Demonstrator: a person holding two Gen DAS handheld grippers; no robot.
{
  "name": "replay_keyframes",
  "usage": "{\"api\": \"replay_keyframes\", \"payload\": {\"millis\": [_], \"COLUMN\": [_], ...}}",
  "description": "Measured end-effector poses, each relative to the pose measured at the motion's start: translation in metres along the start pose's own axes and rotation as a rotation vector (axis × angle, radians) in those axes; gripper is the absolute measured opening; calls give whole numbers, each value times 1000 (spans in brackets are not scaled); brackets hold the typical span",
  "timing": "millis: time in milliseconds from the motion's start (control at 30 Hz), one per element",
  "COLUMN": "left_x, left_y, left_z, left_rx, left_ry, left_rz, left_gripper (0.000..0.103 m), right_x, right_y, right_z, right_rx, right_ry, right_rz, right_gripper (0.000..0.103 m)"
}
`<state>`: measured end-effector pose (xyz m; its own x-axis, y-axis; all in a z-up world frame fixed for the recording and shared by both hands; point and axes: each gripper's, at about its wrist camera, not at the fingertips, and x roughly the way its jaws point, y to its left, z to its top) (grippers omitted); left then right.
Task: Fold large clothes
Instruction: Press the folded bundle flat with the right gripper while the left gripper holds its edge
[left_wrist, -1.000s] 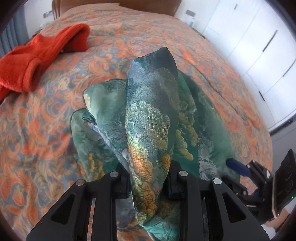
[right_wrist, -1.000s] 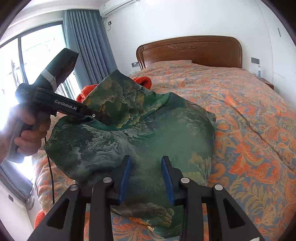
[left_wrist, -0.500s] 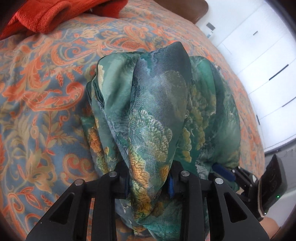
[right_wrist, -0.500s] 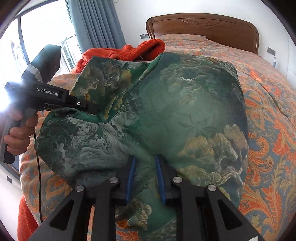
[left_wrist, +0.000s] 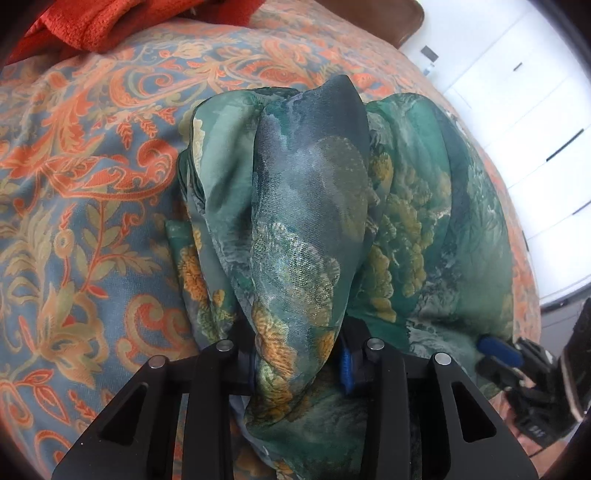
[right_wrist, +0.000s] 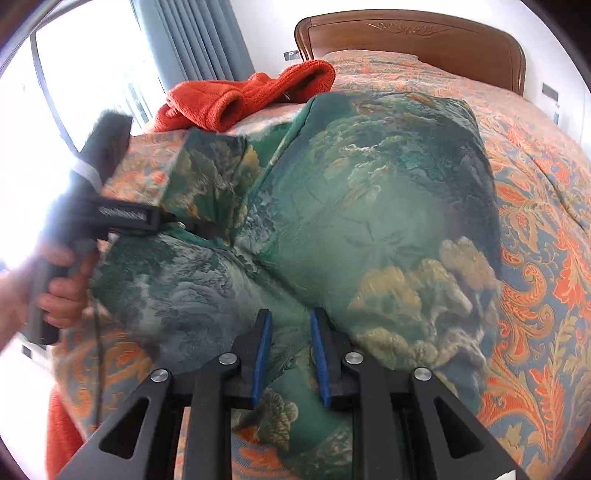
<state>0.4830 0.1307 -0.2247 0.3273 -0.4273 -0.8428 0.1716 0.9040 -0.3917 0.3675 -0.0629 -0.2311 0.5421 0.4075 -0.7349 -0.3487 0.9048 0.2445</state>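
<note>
A large green garment with a gold and teal print (right_wrist: 369, 229) lies bunched on the orange patterned bedspread (right_wrist: 546, 206). My left gripper (left_wrist: 299, 354) is shut on a thick fold of it (left_wrist: 303, 206), which drapes up over the fingers. In the right wrist view the left gripper (right_wrist: 207, 230) pinches the cloth at the left. My right gripper (right_wrist: 290, 354) is shut on the garment's near edge, cloth bunched between the blue pads (right_wrist: 261, 354). It also shows at the lower right of the left wrist view (left_wrist: 498, 350).
A red-orange fleece garment (right_wrist: 243, 98) lies on the bed behind the green one, also in the left wrist view (left_wrist: 110, 22). A wooden headboard (right_wrist: 406, 33) stands at the far end. Blue curtains (right_wrist: 195, 40) and a bright window are left; white cabinets (left_wrist: 517, 110) right.
Both grippers have carried the garment lower and forward onto the bed, toward the red fleece. The cloth has spread flatter on the bedspread. Both stay closed on it.
</note>
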Motion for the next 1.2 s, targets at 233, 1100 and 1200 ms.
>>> {"api": "replay_keyframes", "payload": {"millis": [233, 1100, 1200], "left_x": [-2, 2, -2], "left_y": [10, 31, 36], "left_z": [-7, -23, -30], "left_rx": [-17, -56, -60], "left_ry": [-10, -56, -61], "left_rz": [-44, -130, -138], "left_gripper": [35, 38, 38], "right_x": [-69, -31, -43], "right_y": [-17, -66, -62], "right_z": [-3, 16, 56], "right_rx": [61, 250, 205], "right_ry": [-114, 108, 28], "right_rz": [-19, 11, -58], "right_gripper": [21, 16, 21]}}
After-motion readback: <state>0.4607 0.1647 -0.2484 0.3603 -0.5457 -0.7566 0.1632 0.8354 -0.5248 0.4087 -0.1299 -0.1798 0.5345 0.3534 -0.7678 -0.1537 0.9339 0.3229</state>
